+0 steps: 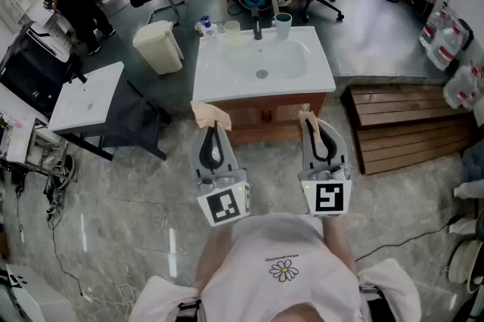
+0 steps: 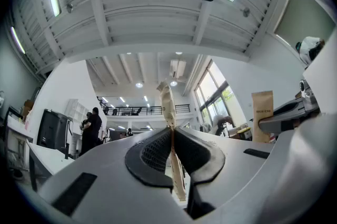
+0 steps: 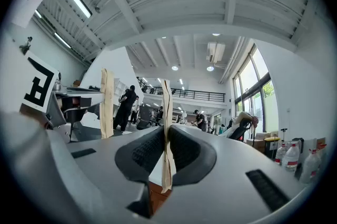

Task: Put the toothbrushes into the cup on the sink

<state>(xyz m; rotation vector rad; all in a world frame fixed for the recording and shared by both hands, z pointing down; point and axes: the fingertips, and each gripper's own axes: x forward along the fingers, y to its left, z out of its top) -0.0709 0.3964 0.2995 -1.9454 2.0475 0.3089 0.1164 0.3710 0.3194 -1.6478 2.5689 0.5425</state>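
Each gripper is shut on a tan paper-wrapped toothbrush, held in front of the white sink [image 1: 227,86]. In the head view the left gripper [image 1: 214,133] pinches one packet [image 1: 209,114] and the right gripper [image 1: 316,133] pinches the other [image 1: 306,119]. Both stay short of the sink's front edge. A pale cup [image 1: 283,25] stands at the sink's back right, beside the faucet [image 1: 258,30]. In the left gripper view the packet [image 2: 168,107] stands upright between the shut jaws [image 2: 172,131]. The right gripper view shows the same: packet [image 3: 166,112], jaws [image 3: 167,131].
A second clear cup [image 1: 231,29] and a small blue-capped bottle [image 1: 206,26] stand at the sink's back left. A cream bin [image 1: 159,46] is left of the sink, and a wooden pallet [image 1: 408,124] lies to its right. People stand at the far left.
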